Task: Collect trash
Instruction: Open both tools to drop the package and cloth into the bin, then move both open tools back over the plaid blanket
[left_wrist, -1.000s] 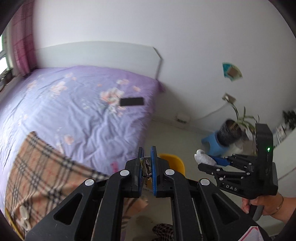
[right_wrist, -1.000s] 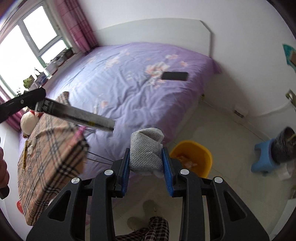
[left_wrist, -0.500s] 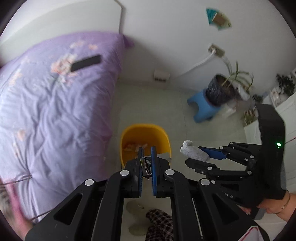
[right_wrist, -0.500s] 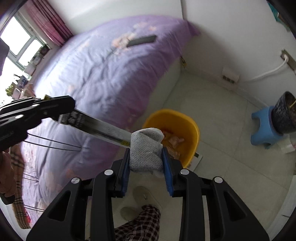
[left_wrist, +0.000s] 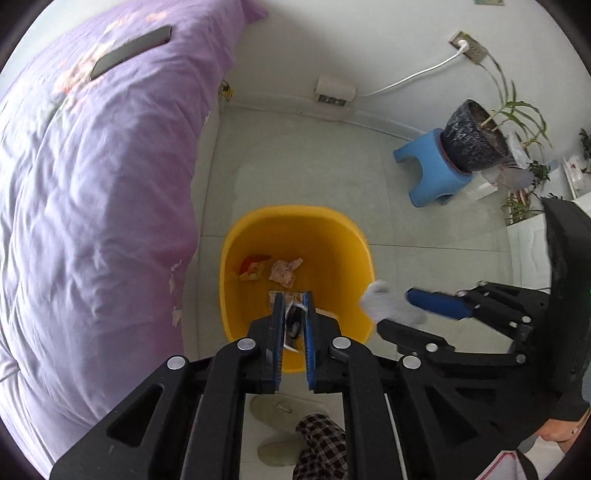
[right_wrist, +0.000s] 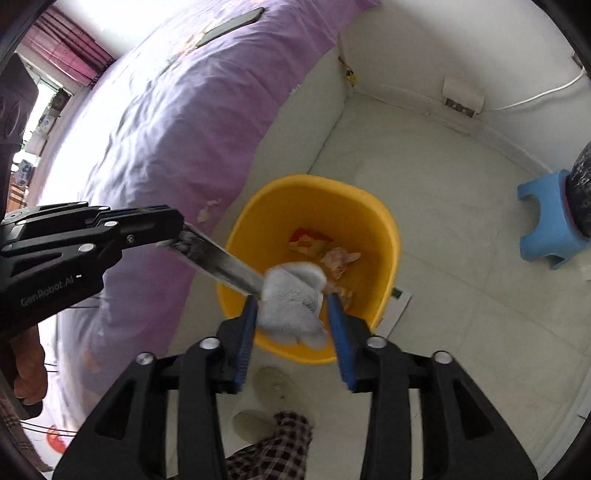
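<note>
Trash is seen from the left wrist view: a flat silvery wrapper (left_wrist: 292, 325) is pinched between the blue pads of the left tool (left_wrist: 293, 314), whose jaws are nearly closed on it. The tool is pointed steeply down over a yellow bin (left_wrist: 258, 229) that stands on the pale tiled floor (left_wrist: 295, 155) just beside a bed with a purple cover (left_wrist: 92, 177). Crumpled scraps (left_wrist: 284, 271) are seen lying in the bottom of the bin. At the right, the right tool (left_wrist: 397, 310) is seen from the side with a white crumpled tissue (left_wrist: 388, 302) at its tips, over the bin's right rim. A dark phone (left_wrist: 131, 55) is lying on the bed, and a blue stool (left_wrist: 428, 173) carrying a potted plant (left_wrist: 474, 136) is placed well apart near the wall. A slipper (left_wrist: 284, 408) and a checked trouser leg (left_wrist: 325, 446) are visible below.

From the right wrist view, the right tool (right_wrist: 293, 306) is held above the bin (right_wrist: 384, 229) and its jaws are opening; the tissue (right_wrist: 291, 302) is between them, touching the left pad while a gap is visible at the right pad. The left tool (right_wrist: 173, 225) enters from the left, and the wrapper (right_wrist: 218, 260) is seen sticking out of it as a long strip, its far end hidden behind the tissue. A hand (right_wrist: 27, 365) is visible on that tool's grip at the left edge.
</note>
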